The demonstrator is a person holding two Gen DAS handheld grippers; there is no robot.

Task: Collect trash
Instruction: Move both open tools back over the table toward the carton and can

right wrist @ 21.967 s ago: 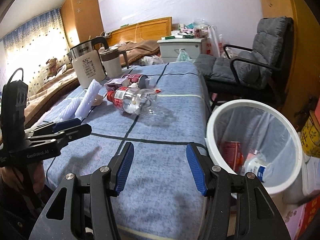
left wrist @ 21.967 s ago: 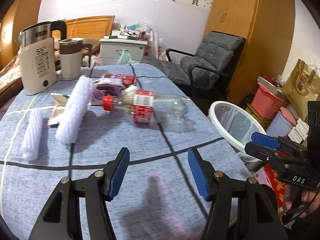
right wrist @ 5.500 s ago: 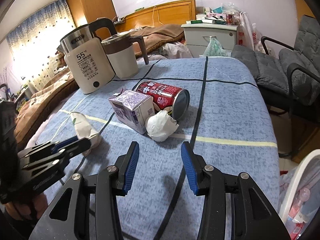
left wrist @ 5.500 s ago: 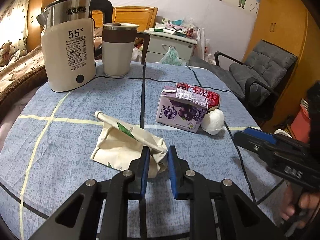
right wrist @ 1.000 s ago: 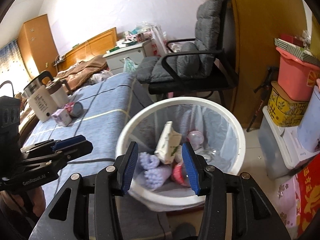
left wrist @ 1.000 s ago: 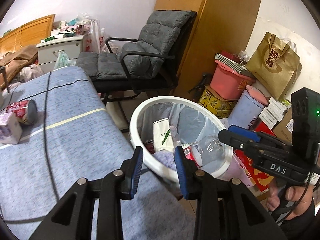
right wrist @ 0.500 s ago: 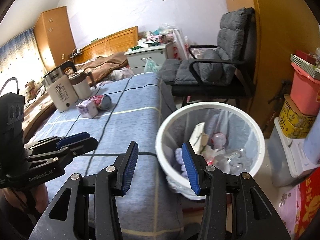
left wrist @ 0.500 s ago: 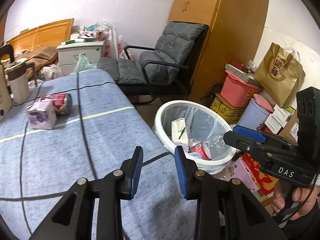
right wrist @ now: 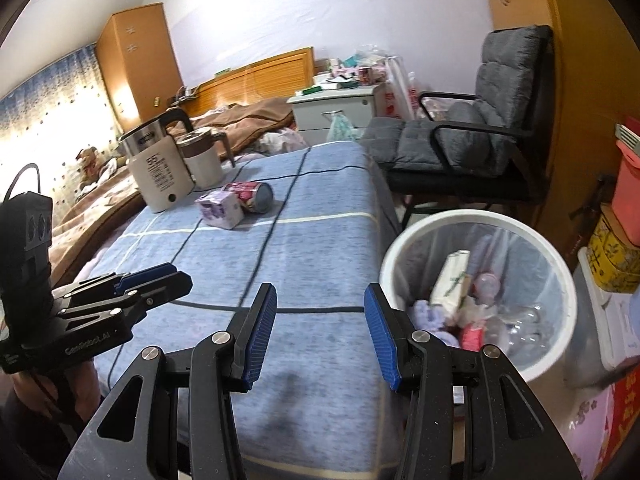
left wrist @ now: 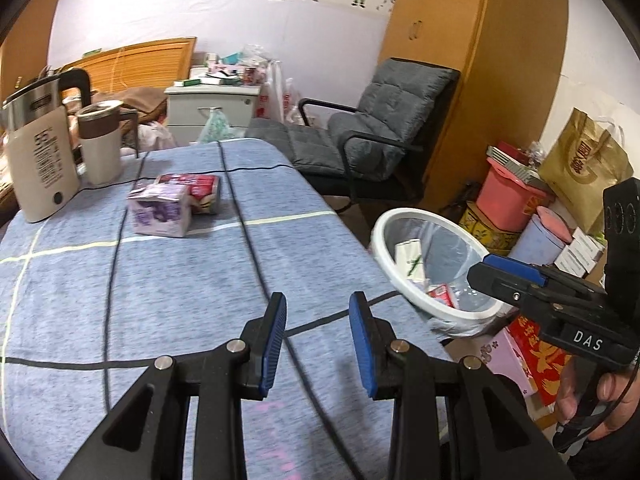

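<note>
A purple drink carton [left wrist: 160, 210] lies on the blue-clothed table [left wrist: 120, 288], with a red can [left wrist: 200, 188] on its side right behind it. Both also show in the right wrist view: carton [right wrist: 220, 204], can [right wrist: 252, 196]. The white trash bin [right wrist: 556, 264] stands on the floor to the right of the table, holding a plastic bottle, a paper packet and other trash. It shows in the left wrist view too [left wrist: 384, 232]. My left gripper [left wrist: 318, 340] is open and empty over the table's near part. My right gripper [right wrist: 320, 332] is open and empty beside the bin.
A white kettle [left wrist: 38, 160] and a cream mug [left wrist: 100, 144] stand at the table's far left. A grey armchair [left wrist: 376, 140] is behind the bin. Boxes, a pink tub [left wrist: 508, 196] and a gold bag [left wrist: 584, 168] crowd the floor at right.
Both grippers have swung from over the bin back toward the table. The carton and can are now nearer and more central. Both grippers stay open and empty.
</note>
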